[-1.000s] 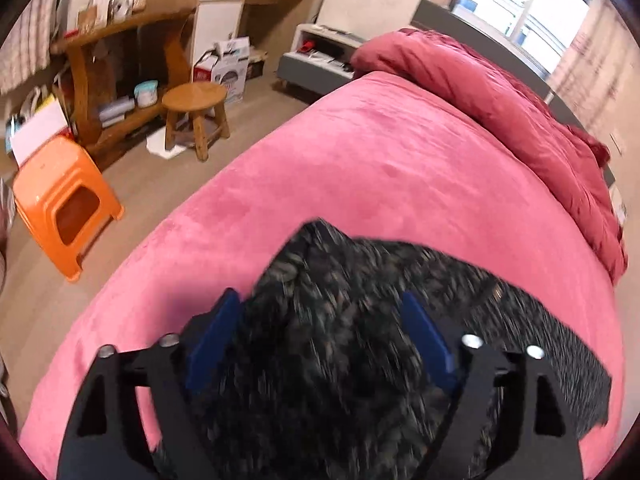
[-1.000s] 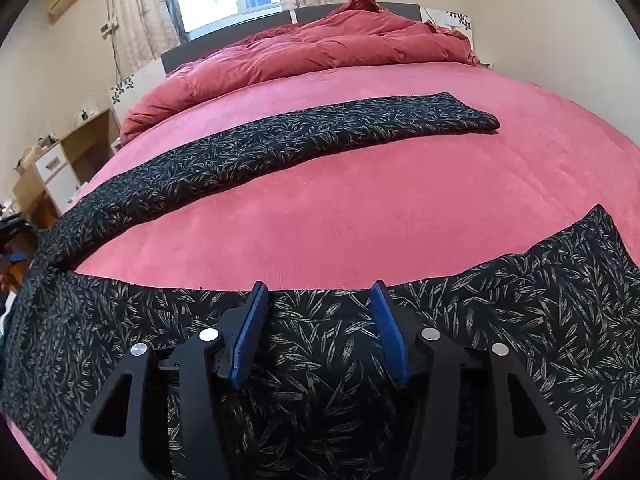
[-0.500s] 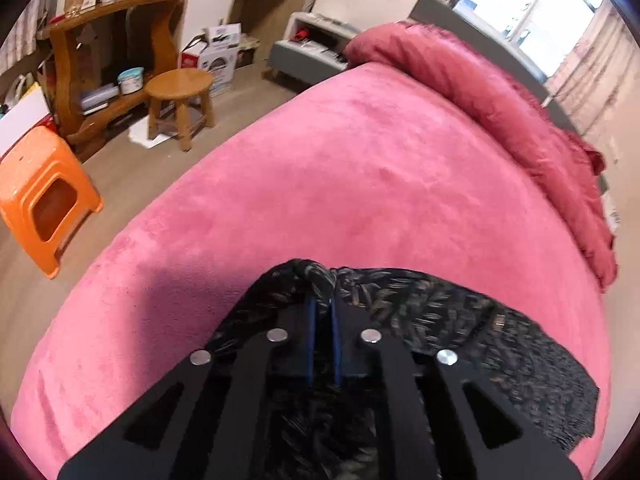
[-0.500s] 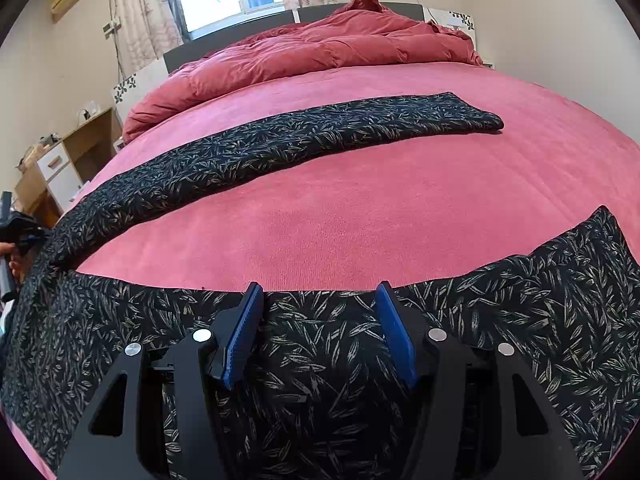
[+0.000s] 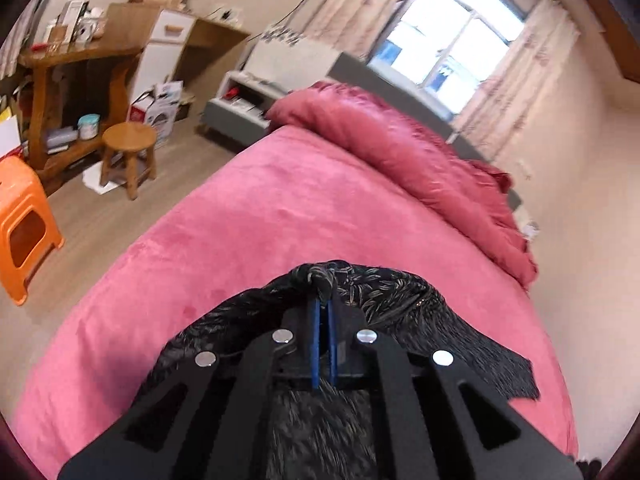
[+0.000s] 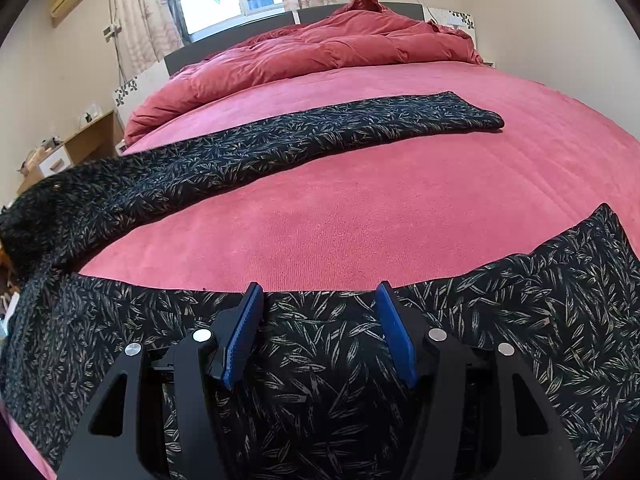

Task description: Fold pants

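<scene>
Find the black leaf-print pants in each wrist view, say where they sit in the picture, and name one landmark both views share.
Left wrist view: the black leaf-print pants fill the bottom centre, a bunched fold pinched in the shut left gripper.
Right wrist view: the pants span the bottom, under the open right gripper; one leg stretches across the middle.
Shared landmark: the crumpled red duvet below the window.

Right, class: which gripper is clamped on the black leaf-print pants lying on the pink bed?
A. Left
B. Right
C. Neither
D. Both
A: the left gripper pinches a bunch of the black leaf-print pants; the right gripper stands open above them.
</scene>
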Demonstrator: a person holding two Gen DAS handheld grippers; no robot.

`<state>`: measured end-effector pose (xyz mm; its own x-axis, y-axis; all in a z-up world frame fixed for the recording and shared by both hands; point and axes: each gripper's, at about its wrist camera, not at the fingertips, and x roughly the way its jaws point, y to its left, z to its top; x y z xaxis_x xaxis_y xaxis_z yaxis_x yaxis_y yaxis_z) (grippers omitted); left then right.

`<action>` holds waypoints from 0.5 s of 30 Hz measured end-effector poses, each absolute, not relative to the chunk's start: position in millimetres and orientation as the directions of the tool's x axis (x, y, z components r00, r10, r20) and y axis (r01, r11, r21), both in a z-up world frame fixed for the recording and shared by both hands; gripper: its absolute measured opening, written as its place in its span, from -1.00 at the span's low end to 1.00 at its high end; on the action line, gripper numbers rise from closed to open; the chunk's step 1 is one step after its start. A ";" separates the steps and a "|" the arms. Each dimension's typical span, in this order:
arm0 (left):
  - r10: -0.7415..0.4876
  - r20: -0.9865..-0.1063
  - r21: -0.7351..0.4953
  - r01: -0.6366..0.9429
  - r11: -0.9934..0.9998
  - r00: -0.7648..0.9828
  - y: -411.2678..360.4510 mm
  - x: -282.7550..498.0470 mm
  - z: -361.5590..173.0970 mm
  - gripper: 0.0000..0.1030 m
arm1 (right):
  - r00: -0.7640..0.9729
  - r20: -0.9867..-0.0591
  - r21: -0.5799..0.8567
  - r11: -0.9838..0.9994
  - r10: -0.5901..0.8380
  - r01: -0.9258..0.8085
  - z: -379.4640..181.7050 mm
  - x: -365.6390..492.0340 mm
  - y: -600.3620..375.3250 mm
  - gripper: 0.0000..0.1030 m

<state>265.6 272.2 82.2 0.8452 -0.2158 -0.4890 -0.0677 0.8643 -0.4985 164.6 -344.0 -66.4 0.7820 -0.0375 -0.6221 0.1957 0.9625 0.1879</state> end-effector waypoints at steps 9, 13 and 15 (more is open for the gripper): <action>-0.282 -0.449 -0.569 -0.029 0.822 0.848 270.7 163.1 31.6 -0.96 | 0.787 -0.616 0.198 0.962 -0.030 0.191 -66.1 162.9 -344.7 0.12; -0.300 -0.482 -0.643 -0.101 0.759 0.823 273.5 146.7 -24.8 -0.96 | 0.769 -0.637 0.164 0.966 -0.050 0.199 -64.7 165.6 -340.8 0.12; -0.312 -0.467 -0.680 -0.110 0.725 0.827 275.8 144.9 -41.2 -0.96 | 0.744 -0.664 0.125 0.971 -0.071 0.204 -57.9 171.0 -335.0 0.12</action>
<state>144.9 275.8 -41.2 0.8273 -0.3124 -0.4669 -0.1097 0.7253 -0.6796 171.0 -335.0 -57.9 0.7439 -0.0711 -0.6645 0.2040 0.9710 0.1245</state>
